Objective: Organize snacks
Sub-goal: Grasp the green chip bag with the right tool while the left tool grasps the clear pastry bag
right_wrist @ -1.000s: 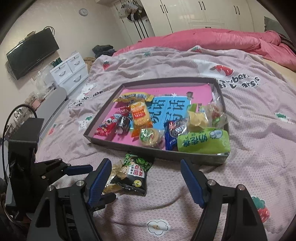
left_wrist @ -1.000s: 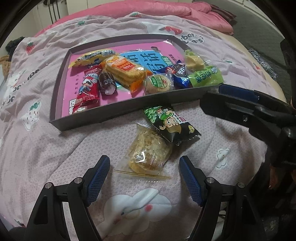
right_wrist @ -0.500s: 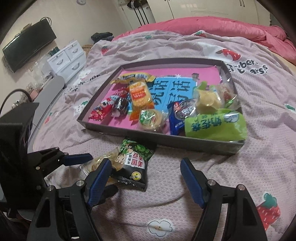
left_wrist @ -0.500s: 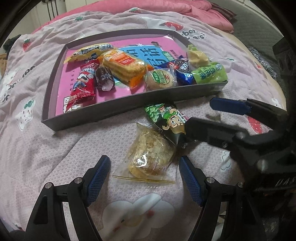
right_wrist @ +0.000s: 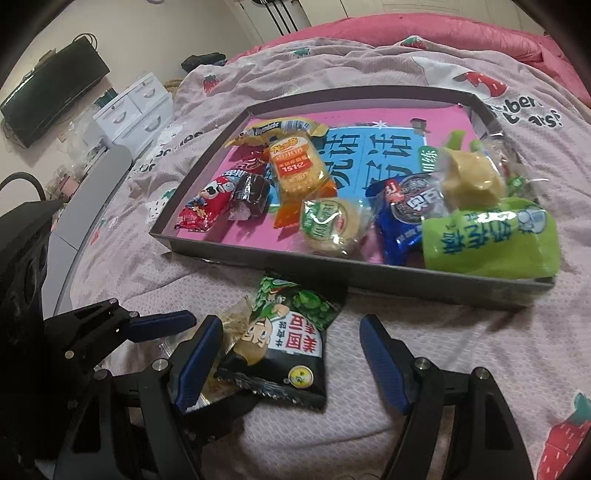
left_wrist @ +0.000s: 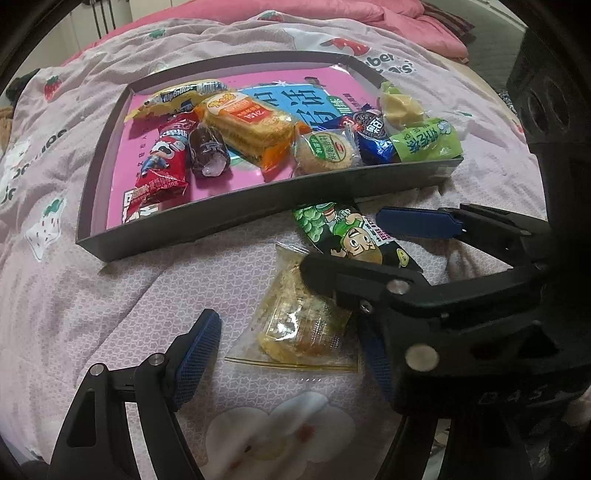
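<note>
A dark shallow tray (left_wrist: 207, 221) (right_wrist: 406, 284) with a pink floor holds several wrapped snacks. Two snacks lie on the bedspread in front of it: a green-and-black pea packet (left_wrist: 347, 232) (right_wrist: 291, 332) and a clear-wrapped yellow pastry (left_wrist: 299, 325) (right_wrist: 231, 321). My left gripper (left_wrist: 291, 354) is open, its jaws on either side of the pastry. My right gripper (right_wrist: 291, 362) is open around the pea packet; in the left wrist view it (left_wrist: 369, 243) reaches in from the right and covers part of both snacks.
The bedspread (left_wrist: 92, 295) is pale pink with strawberry prints, and a pink duvet (right_wrist: 443, 33) lies at the back. White drawers (right_wrist: 136, 107) and a wall TV (right_wrist: 48, 88) stand beyond the bed's left side.
Both grippers have moved closer to the two loose snacks. My right gripper has come in over the pea packet and now crosses in front of the left gripper's right finger.
</note>
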